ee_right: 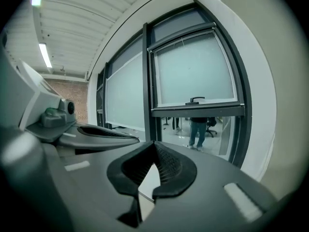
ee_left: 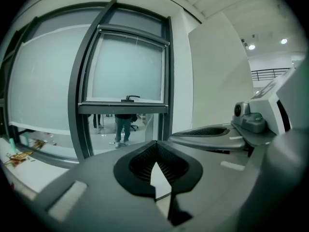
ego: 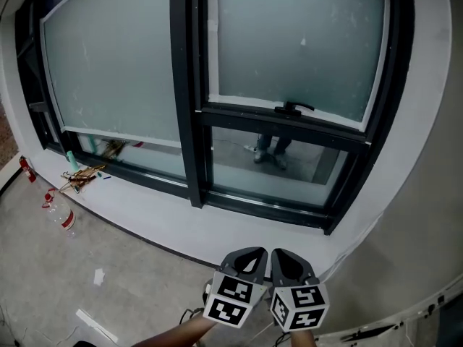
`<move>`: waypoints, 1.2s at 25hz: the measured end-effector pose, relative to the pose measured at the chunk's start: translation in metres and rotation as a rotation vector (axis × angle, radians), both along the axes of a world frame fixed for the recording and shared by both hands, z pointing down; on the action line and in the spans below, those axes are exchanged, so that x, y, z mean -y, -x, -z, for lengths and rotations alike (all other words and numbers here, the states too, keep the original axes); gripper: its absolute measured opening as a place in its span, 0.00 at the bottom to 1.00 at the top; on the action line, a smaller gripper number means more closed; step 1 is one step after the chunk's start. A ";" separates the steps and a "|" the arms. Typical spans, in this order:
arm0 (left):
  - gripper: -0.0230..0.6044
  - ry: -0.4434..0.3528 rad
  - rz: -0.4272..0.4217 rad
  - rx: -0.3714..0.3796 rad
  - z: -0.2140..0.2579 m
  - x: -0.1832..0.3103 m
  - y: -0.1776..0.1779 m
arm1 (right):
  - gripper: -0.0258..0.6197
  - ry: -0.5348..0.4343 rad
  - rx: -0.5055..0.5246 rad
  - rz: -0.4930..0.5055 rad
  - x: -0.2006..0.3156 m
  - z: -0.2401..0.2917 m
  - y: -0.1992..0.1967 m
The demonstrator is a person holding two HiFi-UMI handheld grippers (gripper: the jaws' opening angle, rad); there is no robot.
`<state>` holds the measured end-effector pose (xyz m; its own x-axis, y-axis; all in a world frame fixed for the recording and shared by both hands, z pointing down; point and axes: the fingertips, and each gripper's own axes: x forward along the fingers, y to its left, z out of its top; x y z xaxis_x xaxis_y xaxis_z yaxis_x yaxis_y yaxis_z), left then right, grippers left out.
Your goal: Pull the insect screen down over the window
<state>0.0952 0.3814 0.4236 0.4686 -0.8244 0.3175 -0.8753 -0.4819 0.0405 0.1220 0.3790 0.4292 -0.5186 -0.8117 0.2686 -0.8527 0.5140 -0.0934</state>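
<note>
**Still short of the screen: the reach comes first**

My left gripper [ego: 249,253] and right gripper [ego: 283,254] sit side by side, low and close to me, each with its fingers pressed together on nothing. Well ahead, the insect screen [ego: 300,42] hangs in the right-hand window, its bottom rail and handle [ego: 293,109] above an uncovered strip. I judge this is the approach: next I reach forward, spread one pair and catch that handle.
</note>
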 end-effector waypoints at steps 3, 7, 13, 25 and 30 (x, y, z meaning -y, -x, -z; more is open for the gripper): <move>0.06 -0.011 0.013 0.005 0.005 0.013 -0.014 | 0.05 -0.010 0.001 0.013 0.015 0.004 -0.016; 0.06 -0.031 0.037 0.012 0.012 0.037 -0.017 | 0.05 -0.031 0.012 0.039 0.040 0.008 -0.020; 0.06 -0.051 0.040 0.005 0.007 0.098 0.000 | 0.05 -0.062 -0.002 0.045 0.101 0.006 -0.007; 0.06 -0.086 -0.069 -0.017 -0.017 0.311 0.090 | 0.05 -0.100 -0.028 -0.056 0.312 -0.012 0.085; 0.06 -0.125 -0.120 -0.026 0.005 0.405 0.139 | 0.05 -0.129 -0.022 -0.103 0.402 0.008 0.133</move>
<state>-0.0435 -0.0231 0.4185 0.5724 -0.7945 0.2028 -0.8109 -0.5852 -0.0042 -0.0106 -0.0227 0.4216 -0.4263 -0.8886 0.1692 -0.9025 0.4305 -0.0131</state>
